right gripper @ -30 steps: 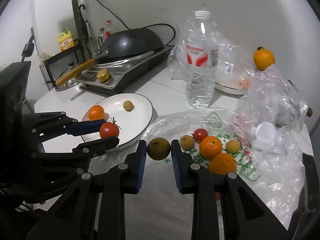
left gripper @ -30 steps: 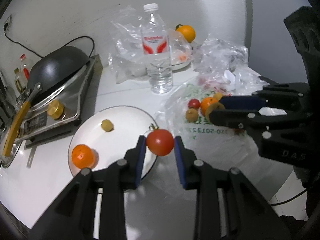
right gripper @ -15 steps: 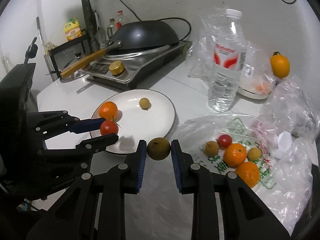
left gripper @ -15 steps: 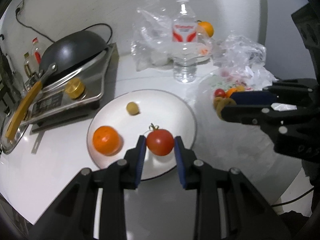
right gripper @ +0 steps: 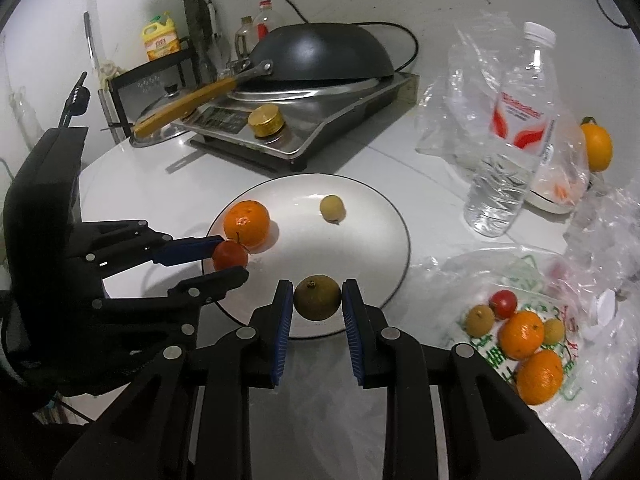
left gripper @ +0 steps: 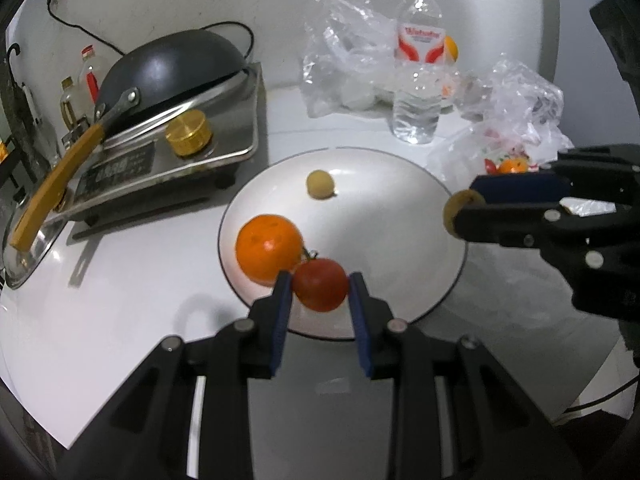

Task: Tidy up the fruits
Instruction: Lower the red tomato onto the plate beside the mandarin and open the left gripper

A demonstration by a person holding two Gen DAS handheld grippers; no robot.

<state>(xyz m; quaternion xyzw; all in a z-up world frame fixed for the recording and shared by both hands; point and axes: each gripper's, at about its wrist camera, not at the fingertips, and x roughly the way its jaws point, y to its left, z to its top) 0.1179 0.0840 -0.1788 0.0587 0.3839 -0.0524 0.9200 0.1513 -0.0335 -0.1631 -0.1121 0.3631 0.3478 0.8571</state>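
Both fruits have been carried from the bag side to over the plate [left gripper: 448, 240]. The tomato [left gripper: 320, 284] is clamped in the left hand-held gripper [left gripper: 319, 300] beside the orange [left gripper: 268, 249]; a brown fruit [right gripper: 317, 297] is clamped in the right hand-held gripper [right gripper: 316, 312] above the plate's near edge. Release is judged next. 5 fruits remain on the printed bag [right gripper: 568, 336]. The bottle [right gripper: 516, 136] label's red writing cannot be read.

Half hidden behind the clear plastic water bottle [left gripper: 418, 76] — a small orange fruit [left gripper: 451, 47]. Red lettering on the bottle's label blurred beyond reading; print on the crumpled green-lettered plastic bag [right gripper: 560, 344] likewise.
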